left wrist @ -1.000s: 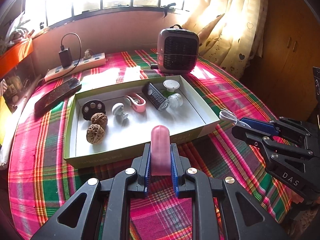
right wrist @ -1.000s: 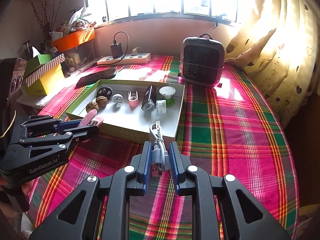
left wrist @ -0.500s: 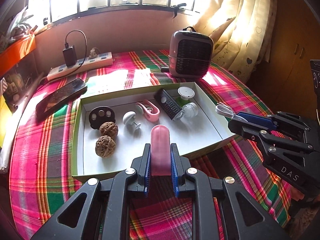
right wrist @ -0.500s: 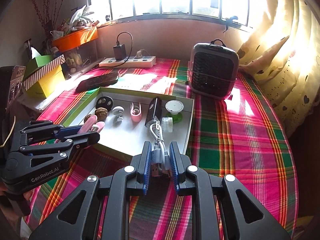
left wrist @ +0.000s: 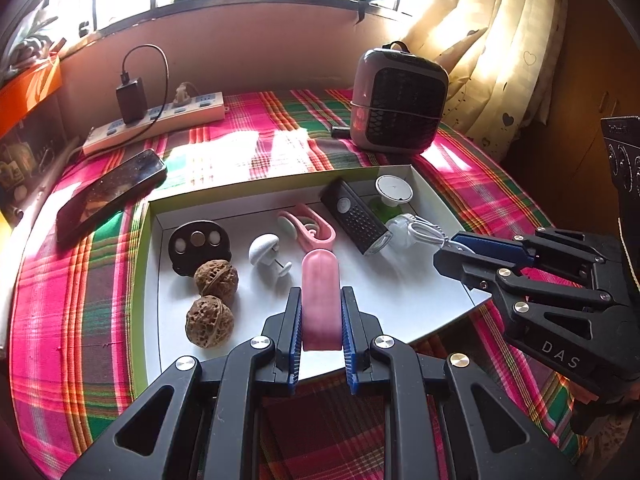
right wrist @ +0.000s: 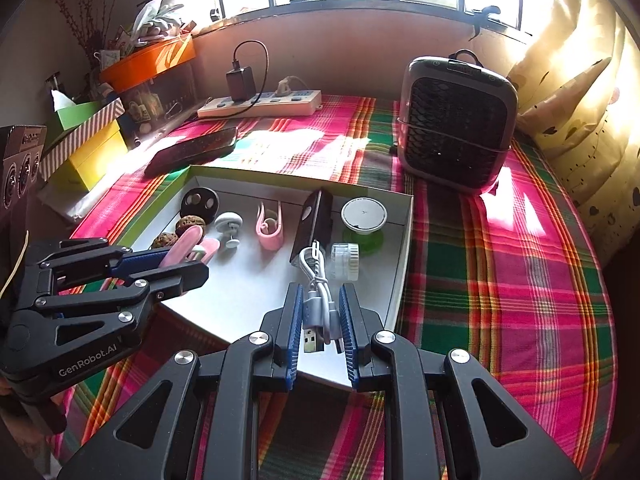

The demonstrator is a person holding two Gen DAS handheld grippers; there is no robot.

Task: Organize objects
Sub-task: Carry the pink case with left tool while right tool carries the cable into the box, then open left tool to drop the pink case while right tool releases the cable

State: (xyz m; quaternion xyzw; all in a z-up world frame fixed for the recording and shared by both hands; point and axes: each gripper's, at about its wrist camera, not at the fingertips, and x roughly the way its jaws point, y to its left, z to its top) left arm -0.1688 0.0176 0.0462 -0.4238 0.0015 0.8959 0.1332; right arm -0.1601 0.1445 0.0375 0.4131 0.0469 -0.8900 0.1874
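Currently: left gripper (left wrist: pixel 320 320) clamped on stiff, light pink clip (left wrist: pixel 320 300); right gripper (right wrist: pixel 320 320) pinching limp, coiled white USB cable (right wrist: pixel 318 308) mid-bundle, over tray (right wrist: pixel 402 248) at 12 o'clock.

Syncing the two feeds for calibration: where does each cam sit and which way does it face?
Left wrist: on the left gripper, looking forward and down over the white tray toward the window; own jaws shut on a pink case, right gripper at right.
Right wrist: on the right gripper, same heading, further right; jaws shut on a white USB cable, left gripper at left.
Shared: tray, heater, power strip, phone.
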